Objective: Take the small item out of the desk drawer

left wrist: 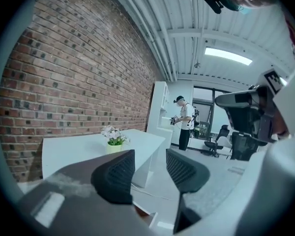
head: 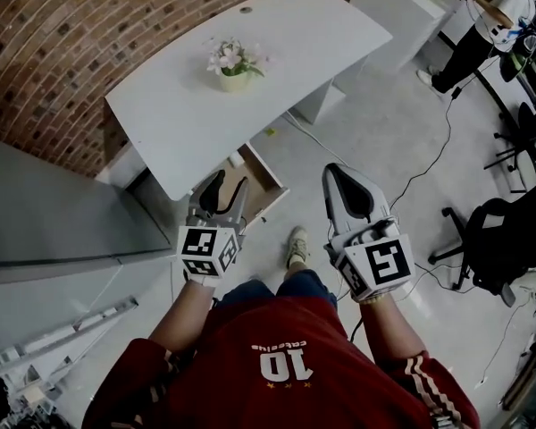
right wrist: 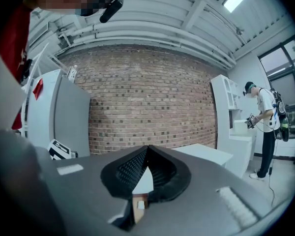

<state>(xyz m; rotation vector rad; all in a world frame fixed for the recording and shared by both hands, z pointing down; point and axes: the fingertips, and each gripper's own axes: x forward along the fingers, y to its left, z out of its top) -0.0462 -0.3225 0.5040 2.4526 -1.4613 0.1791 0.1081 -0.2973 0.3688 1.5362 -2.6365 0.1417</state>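
A white desk [head: 277, 52] stands against the brick wall, and its wood-lined drawer [head: 266, 184] is pulled open at the near corner. A small pale item [head: 238, 160] lies in the drawer's far part; it also shows as a pale speck [right wrist: 139, 205] behind the right jaws. My left gripper [head: 230, 182] hovers over the drawer's left end with its jaws open and nothing between them [left wrist: 150, 167]. To the right of the drawer, above the floor, is my right gripper [head: 336, 172]. Its jaw tips meet and hold nothing [right wrist: 146, 149].
A pot of pale flowers [head: 234, 65] stands on the desk. A grey cabinet [head: 45, 213] is at the left. A person [head: 482, 21] works at a white unit far right. A black office chair [head: 509, 231] and floor cables [head: 438, 164] lie to the right.
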